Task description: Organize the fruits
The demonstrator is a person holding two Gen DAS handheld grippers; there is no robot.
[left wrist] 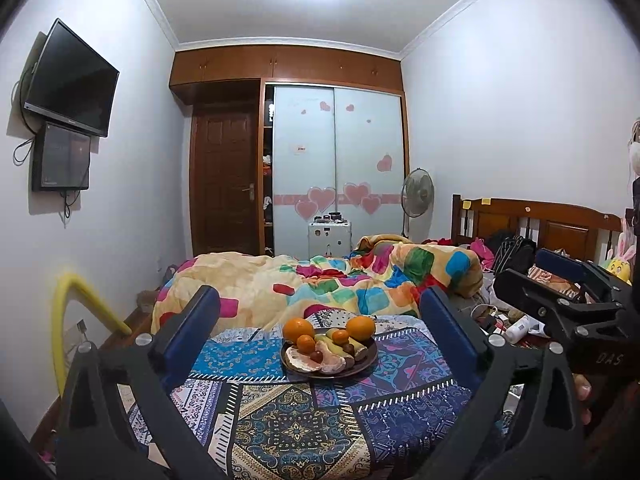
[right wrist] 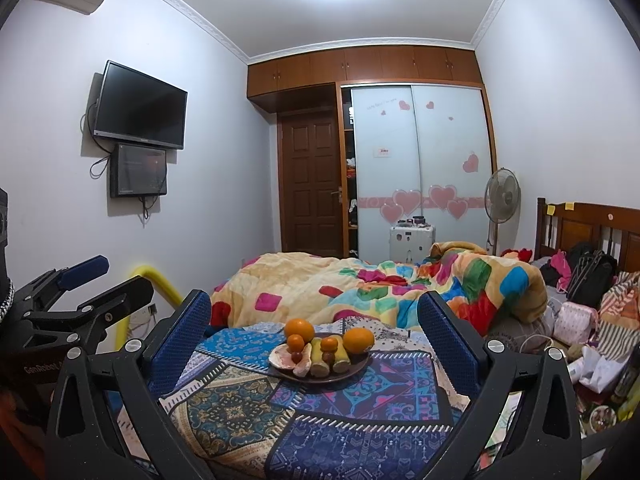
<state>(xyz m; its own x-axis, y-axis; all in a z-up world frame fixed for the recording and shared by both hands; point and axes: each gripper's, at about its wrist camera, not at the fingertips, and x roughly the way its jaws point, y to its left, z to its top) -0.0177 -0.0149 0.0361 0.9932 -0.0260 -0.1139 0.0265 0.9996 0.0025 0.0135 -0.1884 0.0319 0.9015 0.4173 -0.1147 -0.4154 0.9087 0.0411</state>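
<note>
The plate (left wrist: pixel 289 362) w/ the fruit sits in the middle of the bench (left wrist: pixel 280 420), right in front of you. The bench has a patchwork cloth w/ blue, purple & tan shapes.

On the plate you have 2 big oranges: one at the back left (left wrist: pixel 298 329) and one at the back right (left wrist: pixel 361 328). 2 small oranges sit lower down, one on the left (left wrist: pixel 306 343) and one near the middle (left wrist: pixel 341 336). Peeled grapefruit pieces (left wrist: pixel 316 362) lie at the front. 2 banana pieces (right wrist: pixel 328 354) lie side by side, cut ends toward you. There are small dark red fruits (right wrist: pixel 296 357) too, maybe grapes or dates; too small to tell.

Your left gripper (left wrist: pixel 320 332) is wide open w/ nothing in it. The plate shows between its 2 blue pads (left wrist: pixel 192 332), farther off, not touching. Your right gripper (right wrist: pixel 314 332) is also wide open & empty, w/ the plate between its blue pads (right wrist: pixel 446 344) the same way.

Behind the bench is a bed w/ a bright blanket (left wrist: pixel 320 280). A TV (right wrist: pixel 140 106) hangs on the left wall, and a fan (right wrist: pixel 502 196) stands by the closet.
</note>
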